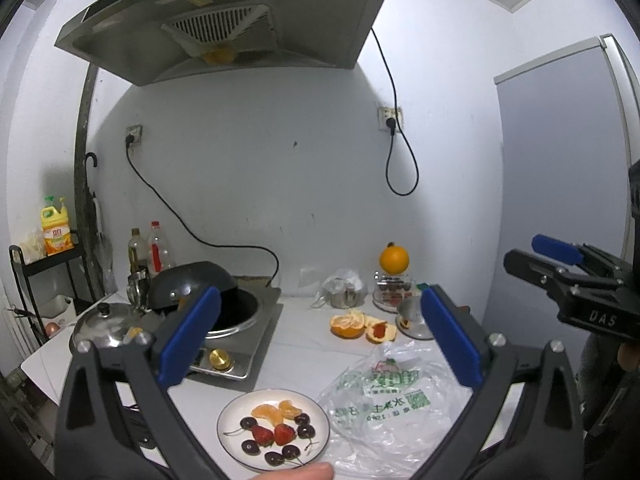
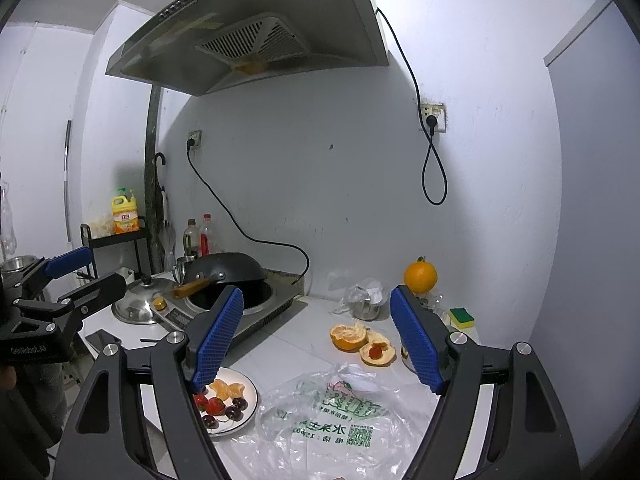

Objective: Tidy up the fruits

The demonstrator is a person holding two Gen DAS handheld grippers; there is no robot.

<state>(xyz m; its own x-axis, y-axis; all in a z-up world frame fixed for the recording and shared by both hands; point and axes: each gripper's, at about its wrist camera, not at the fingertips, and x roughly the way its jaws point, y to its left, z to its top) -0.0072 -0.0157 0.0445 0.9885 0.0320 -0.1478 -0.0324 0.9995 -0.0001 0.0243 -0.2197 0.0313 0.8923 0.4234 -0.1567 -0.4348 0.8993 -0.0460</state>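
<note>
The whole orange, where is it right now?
The whole orange sits perched on a container at the back right of the counter by the wall, behind the peeled orange halves and right of the stove.

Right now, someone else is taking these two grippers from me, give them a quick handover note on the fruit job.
Left gripper: open, empty, above the counter.
Right gripper: open, empty.
Plate: near edge, holding orange segments, two strawberries and cherries.
Plastic bag: flat, right of the plate.
Peel halves: behind the bag, one with a red piece in it.
Whole orange: at the back.
Plating looks mostly done; probably peels and bag left.
</note>
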